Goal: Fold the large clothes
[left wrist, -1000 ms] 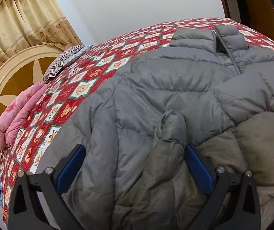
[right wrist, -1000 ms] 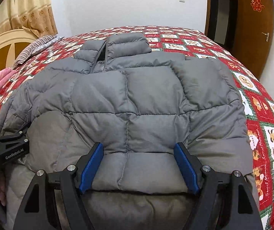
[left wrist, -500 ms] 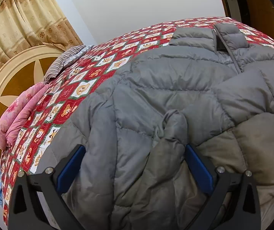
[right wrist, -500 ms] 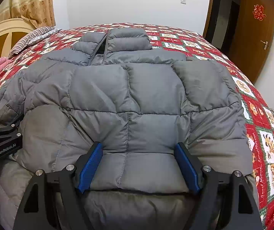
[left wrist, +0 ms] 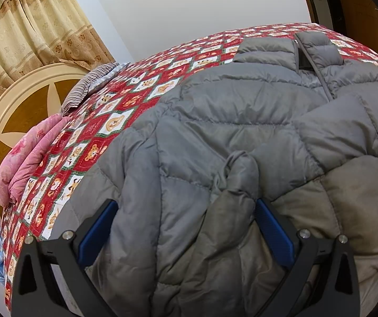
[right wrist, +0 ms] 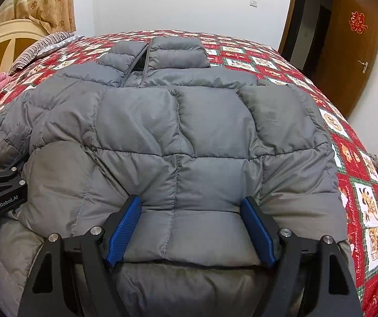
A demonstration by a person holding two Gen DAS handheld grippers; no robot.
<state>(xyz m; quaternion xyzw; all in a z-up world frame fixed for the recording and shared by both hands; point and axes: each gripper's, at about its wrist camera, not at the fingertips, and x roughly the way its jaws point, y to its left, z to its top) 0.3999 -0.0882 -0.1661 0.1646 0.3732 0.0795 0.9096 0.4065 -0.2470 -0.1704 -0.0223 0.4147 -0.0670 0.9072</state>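
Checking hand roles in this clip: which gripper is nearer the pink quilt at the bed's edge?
Left. The left gripper works the jacket on the side where the pink quilt lies; the right gripper sits farther across, toward the door side.

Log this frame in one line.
left gripper: open over jacket | right gripper: open at hem | jacket: flat on bed

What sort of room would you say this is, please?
Most likely a home bedroom: a grey puffer jacket lies on a bed with a red patterned quilt, a round headboard and curtains.
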